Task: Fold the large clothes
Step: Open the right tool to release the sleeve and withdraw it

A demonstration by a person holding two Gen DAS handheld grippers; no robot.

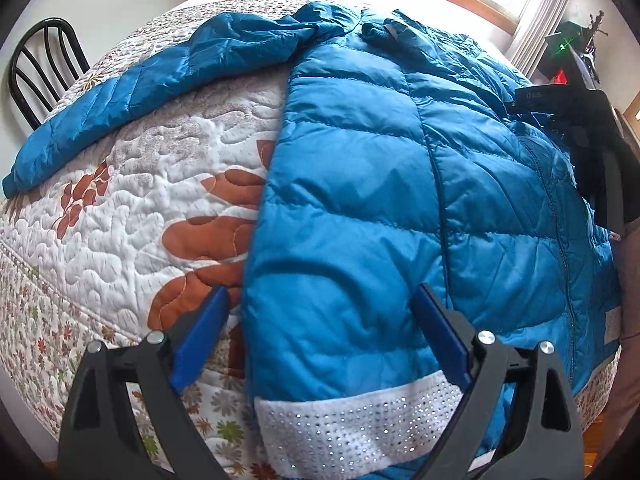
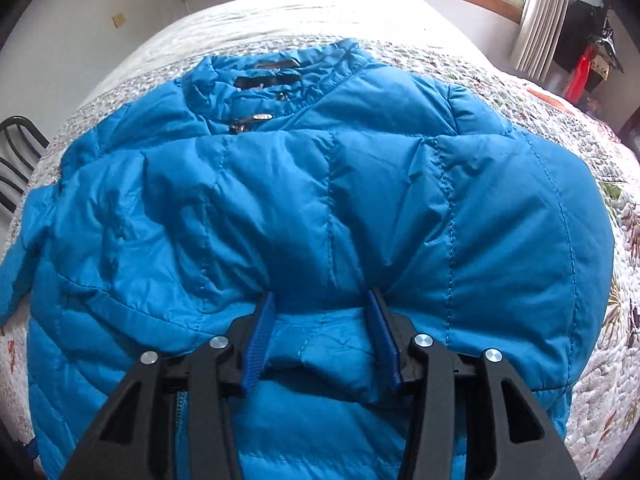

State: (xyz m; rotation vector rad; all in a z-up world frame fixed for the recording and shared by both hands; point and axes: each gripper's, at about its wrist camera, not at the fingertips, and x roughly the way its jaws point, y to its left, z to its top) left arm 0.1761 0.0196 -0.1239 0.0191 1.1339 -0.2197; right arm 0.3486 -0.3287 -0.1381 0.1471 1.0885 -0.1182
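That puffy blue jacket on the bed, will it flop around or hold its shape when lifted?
The blue puffer jacket probably flops: its fabric bunches between the right gripper. The shiny shell looks slippery. Quilted padding suggests it is light for its bulk.

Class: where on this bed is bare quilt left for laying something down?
Bare quilt lies between the outstretched sleeve and the jacket body's edge; another strip runs along the jacket's other side in the right wrist view. The middle is crowded by the jacket.

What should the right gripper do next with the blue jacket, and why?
Probably carry the pinched fold a little further across the jacket and lay it flat. The right gripper holds a bunch of fabric between its fingers, while the left gripper hangs open over the hem.
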